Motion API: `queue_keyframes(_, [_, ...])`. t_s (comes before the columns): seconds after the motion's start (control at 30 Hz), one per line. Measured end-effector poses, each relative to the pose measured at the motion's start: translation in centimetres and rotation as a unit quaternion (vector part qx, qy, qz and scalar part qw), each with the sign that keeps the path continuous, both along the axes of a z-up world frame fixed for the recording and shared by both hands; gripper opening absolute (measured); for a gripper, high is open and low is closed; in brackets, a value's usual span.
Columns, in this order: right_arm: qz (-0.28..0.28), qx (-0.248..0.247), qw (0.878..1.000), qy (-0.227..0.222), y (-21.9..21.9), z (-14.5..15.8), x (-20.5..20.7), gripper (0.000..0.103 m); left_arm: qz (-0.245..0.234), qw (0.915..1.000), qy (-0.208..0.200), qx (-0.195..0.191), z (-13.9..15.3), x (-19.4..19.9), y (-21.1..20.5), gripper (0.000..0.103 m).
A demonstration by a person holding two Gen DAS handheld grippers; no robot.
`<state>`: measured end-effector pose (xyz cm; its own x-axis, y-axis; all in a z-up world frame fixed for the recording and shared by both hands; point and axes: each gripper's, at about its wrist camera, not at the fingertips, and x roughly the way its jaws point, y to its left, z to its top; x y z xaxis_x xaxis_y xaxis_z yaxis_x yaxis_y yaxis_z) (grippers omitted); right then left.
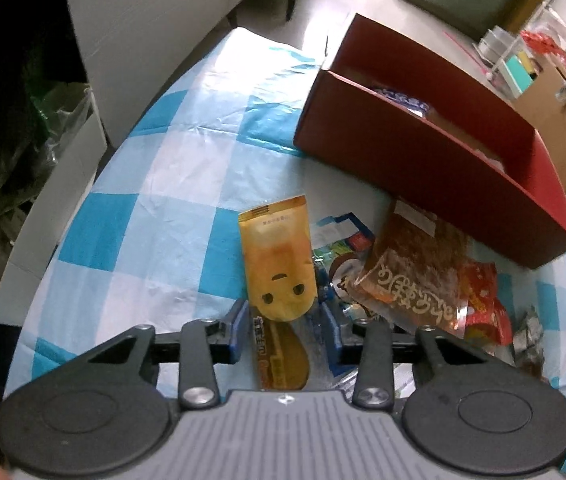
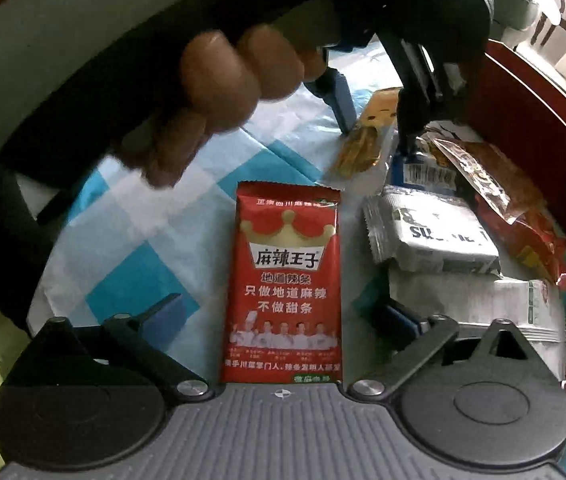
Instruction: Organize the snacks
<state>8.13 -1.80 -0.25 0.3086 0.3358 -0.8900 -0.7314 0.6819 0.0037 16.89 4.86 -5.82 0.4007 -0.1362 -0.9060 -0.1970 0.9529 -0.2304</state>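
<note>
A yellow snack packet [image 1: 277,264] with a cartoon face lies on the blue-and-white checked cloth. My left gripper [image 1: 283,320] is shut on it, one blue finger [image 1: 239,322] against each long side. The right wrist view shows the same grip from the front: left gripper [image 2: 375,128], yellow packet [image 2: 363,140]. A red spicy-strip packet [image 2: 283,280] lies flat on the cloth between the fingers of my right gripper [image 2: 283,316]. That gripper is open, with a gap to each finger. A dark red box [image 1: 403,152] stands behind the pile with a blue packet [image 1: 403,100] inside.
A heap of packets lies right of the yellow one: a brown packet [image 1: 411,272], a red packet [image 1: 483,300], white packets [image 2: 435,232]. A person's hand [image 2: 219,80] holds the left gripper. White cardboard [image 1: 143,32] stands past the table's far left edge.
</note>
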Motion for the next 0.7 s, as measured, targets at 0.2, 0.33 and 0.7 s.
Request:
queue_keyframes(0.2, [-0.028,0.016,0.999,0.032,-1.9,1.3,1.3,0.060,-0.008,0.9997,0.020,-0.009,0.5,-1.5,1.0,0.023])
queue_keyframes(0.33, [-0.037,0.020,0.998,0.043,-3.3,1.4,0.7,0.058,-0.011,0.9998,0.016,-0.010,1.3,-3.3,1.5,0.022])
queue_keyframes(0.7, [-0.074,0.068,0.995,0.030,-5.6,4.5,0.3,0.056,-0.011,0.9994,-0.017,-0.028,3.6,-4.6,1.9,0.021])
